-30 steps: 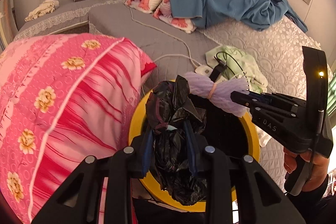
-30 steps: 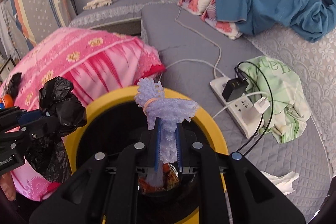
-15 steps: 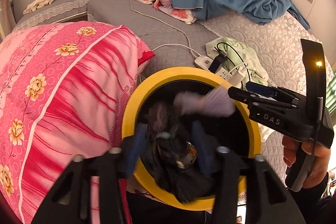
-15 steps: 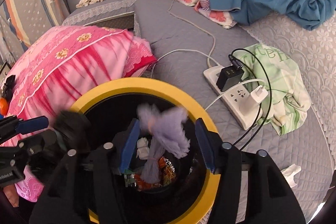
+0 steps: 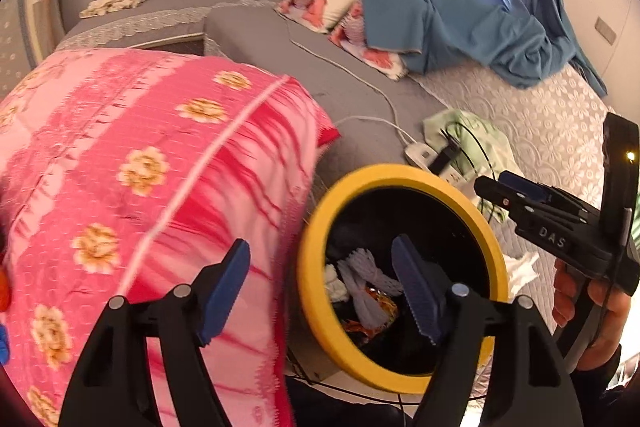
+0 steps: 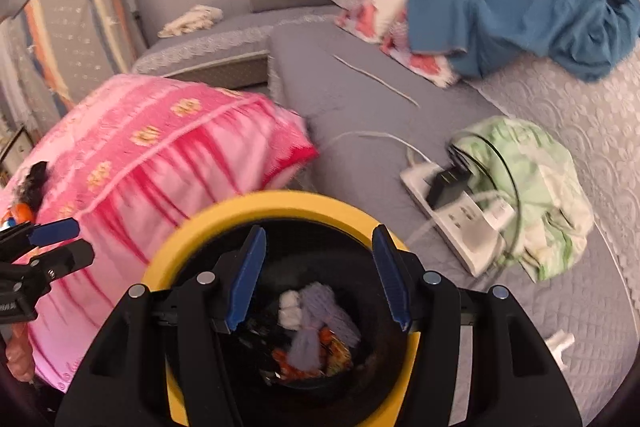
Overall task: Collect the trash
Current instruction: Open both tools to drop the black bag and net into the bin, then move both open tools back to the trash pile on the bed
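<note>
- We see the pink quilt (image 5: 132, 187) left of the left gripper (image 5: 320, 291); its jaws are opening, nothing between them.
- Yellow-rimmed bin (image 6: 256, 211) sits directly below our right gripper (image 6: 318, 275); jaws apart, empty.
- Purple mesh bundle (image 6: 316, 323) lies inside the bin with other trash, under the right gripper's fingers (image 6: 244, 279).
- Power strip (image 6: 452, 219) and green cloth (image 6: 536, 187) right of it, on the bed.

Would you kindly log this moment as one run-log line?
left gripper: opening, empty | right gripper: open, empty | purple foam net: inside yellow-rimmed bin | crumpled tissue: on bed, uncollected
</note>
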Motion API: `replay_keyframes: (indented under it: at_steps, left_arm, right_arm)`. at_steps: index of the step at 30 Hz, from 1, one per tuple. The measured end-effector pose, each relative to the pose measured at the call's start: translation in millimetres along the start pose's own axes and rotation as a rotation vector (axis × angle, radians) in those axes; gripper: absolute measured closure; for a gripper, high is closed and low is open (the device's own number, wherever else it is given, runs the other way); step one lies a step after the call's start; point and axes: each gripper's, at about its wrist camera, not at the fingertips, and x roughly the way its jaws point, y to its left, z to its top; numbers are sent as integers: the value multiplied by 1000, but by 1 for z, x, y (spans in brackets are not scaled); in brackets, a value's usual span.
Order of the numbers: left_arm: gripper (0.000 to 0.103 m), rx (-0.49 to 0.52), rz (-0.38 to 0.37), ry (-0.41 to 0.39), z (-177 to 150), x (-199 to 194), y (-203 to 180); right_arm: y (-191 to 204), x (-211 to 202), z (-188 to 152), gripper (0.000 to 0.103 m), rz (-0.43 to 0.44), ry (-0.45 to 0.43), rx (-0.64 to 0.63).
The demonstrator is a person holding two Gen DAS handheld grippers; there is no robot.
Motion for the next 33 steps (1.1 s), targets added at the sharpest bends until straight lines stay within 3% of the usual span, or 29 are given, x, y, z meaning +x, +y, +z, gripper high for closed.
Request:
replay_keyframes:
  at_steps: [12,19,33]
  left_arm:
    - [33,-90,147,-141,-2,-84,68]
    - [33,-163,293,-210,-22,-132,117]
    - [33,-354,474,-194,-93,-186,207]
  right_arm:
    - [114,-7,27,50,218,-58,-208]
    - [180,-9,32,48,354,-61,-308]
    - [296,4,6,45,550,47,-495]
